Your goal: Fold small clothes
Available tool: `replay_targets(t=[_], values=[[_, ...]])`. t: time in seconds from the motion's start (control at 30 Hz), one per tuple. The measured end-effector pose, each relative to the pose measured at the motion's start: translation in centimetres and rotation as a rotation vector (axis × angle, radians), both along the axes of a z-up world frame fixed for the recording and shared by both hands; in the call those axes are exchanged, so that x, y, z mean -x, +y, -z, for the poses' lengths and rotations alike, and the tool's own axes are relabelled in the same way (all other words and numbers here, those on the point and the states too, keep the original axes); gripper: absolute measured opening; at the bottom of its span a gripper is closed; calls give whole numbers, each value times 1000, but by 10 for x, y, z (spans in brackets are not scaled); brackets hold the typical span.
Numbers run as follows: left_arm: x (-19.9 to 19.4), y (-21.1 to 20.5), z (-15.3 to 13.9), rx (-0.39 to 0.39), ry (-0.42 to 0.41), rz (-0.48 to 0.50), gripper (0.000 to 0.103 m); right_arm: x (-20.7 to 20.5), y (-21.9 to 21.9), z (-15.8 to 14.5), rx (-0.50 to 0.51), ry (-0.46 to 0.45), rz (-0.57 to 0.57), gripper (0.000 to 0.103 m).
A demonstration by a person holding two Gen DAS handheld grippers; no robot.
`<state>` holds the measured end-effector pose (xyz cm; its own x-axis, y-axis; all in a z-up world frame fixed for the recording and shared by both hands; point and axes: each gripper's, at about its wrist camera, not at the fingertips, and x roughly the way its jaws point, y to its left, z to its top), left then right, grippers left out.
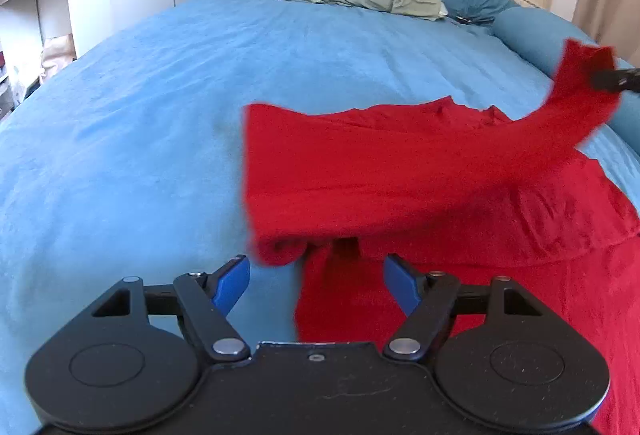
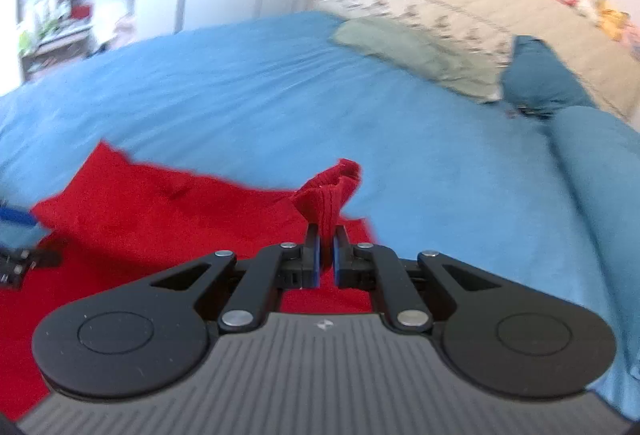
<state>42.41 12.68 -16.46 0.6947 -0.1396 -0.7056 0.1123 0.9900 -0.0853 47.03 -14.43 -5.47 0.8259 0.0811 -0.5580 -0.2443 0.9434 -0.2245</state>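
Right wrist view: the right hand-held gripper [image 2: 326, 249] is clamped on a bunched end of the red garment [image 2: 160, 219], apparently a sleeve cuff, though blur in this view makes the part uncertain. The blue pads [image 2: 317, 255] stand nearly together with a narrow band of red cloth between them, and the cuff rises above the fingertips. The rest of the garment lies spread on the blue bed sheet [image 2: 280, 95], to the left of and below this hand-held gripper.

Left wrist view: the left hand-held gripper [image 1: 316, 277] stands wide, holding nothing, its fingertips just short of a rolled fold at the near edge of the red garment [image 1: 380, 171]. At the right edge of this view the sleeve [image 1: 580, 95] is lifted clear of the bed sheet [image 1: 140, 135] by the other gripper.

Step in hand, as judged: fold the lifted sleeve inward across the body of the garment.

Procedure:
1. Keep the right grip firm; the cloth band between the pads is thin and could slip.
2. Carry the sleeve low and toward the garment's middle, so that the body panel is not dragged across the sheet.
3. Use the left hand-held gripper to pin or pinch the near fold, which is bunched and should be flattened first.
4. Lay the sleeve flat before release.

Caution: knit cloth stretches and clings; pull evenly.
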Motion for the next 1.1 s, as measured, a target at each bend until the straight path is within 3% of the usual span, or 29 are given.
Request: replay_targets(t=[0.27,0.53,0.6,0.63,0.67,0.7,0.73,0.77,0.87,1.1], values=[[-10,0,3,12,12,-72,77,0,-76,9,-75,8,200,21],[-9,9,8,-34,38,-109,74,13,-132,66,-229,110,293,22],[-6,6,5,-48,36,-92,71,19,-140,83,-233,141,336,28],[-4,4,3,-42,29,-78,71,24,-144,90,-231,152,355,37],[-1,3,-1,-26,16,-61,73,30,-146,94,-232,154,369,58],[2,1,-5,-11,0,-46,73,37,-147,96,-233,144,374,71],[5,-1,-9,1,-16,-30,74,46,-146,95,-236,107,363,91],[5,-5,-14,10,-33,-10,76,54,-141,91,-238,64,330,97],[0,-22,-23,27,-60,46,77,63,-128,89,-227,2,236,102],[-20,-65,-13,16,-50,140,77,38,-119,115,-249,99,209,102]])
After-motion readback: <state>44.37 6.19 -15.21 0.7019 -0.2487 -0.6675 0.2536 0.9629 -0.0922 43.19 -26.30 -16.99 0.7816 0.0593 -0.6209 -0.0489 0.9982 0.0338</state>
